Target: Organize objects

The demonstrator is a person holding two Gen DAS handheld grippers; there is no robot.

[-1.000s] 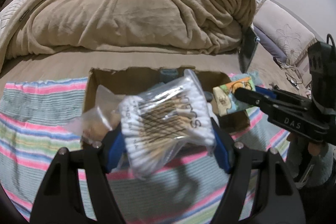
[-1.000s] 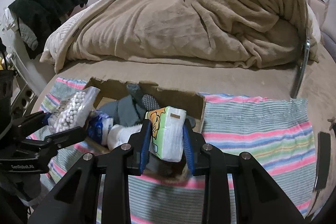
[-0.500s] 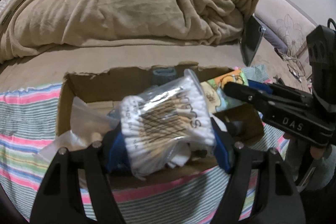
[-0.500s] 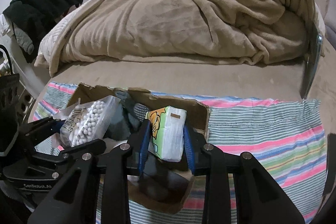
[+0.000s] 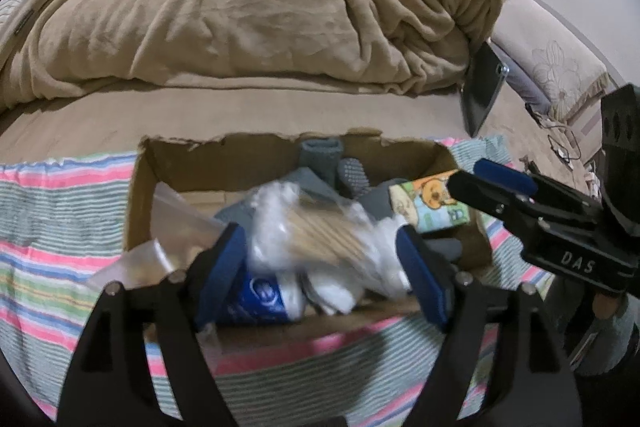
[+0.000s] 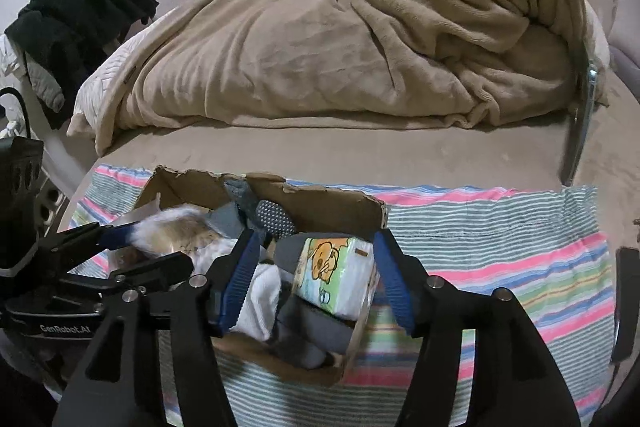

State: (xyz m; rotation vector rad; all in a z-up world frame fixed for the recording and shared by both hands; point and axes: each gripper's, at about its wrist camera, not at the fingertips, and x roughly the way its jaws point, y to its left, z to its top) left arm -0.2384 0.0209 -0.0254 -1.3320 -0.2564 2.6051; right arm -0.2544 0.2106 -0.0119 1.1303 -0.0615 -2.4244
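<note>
The left gripper [image 5: 320, 263] had its jaws spread wide, the blurred bag of cotton swabs [image 5: 316, 235] loose between them over the cardboard box [image 5: 248, 159]. The right gripper's [image 6: 312, 279] jaws also stood apart around the tissue pack [image 6: 340, 279], which leaned inside the box's right end. Both items looked delivered; a straight, unhurried retreat would avoid snagging the bag or tipping the box on the striped cloth [image 6: 500, 259].

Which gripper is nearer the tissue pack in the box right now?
Right. The right gripper has its open fingers on either side of the tissue pack. The left gripper is open around the cotton swab bag, farther left in the box.
</note>
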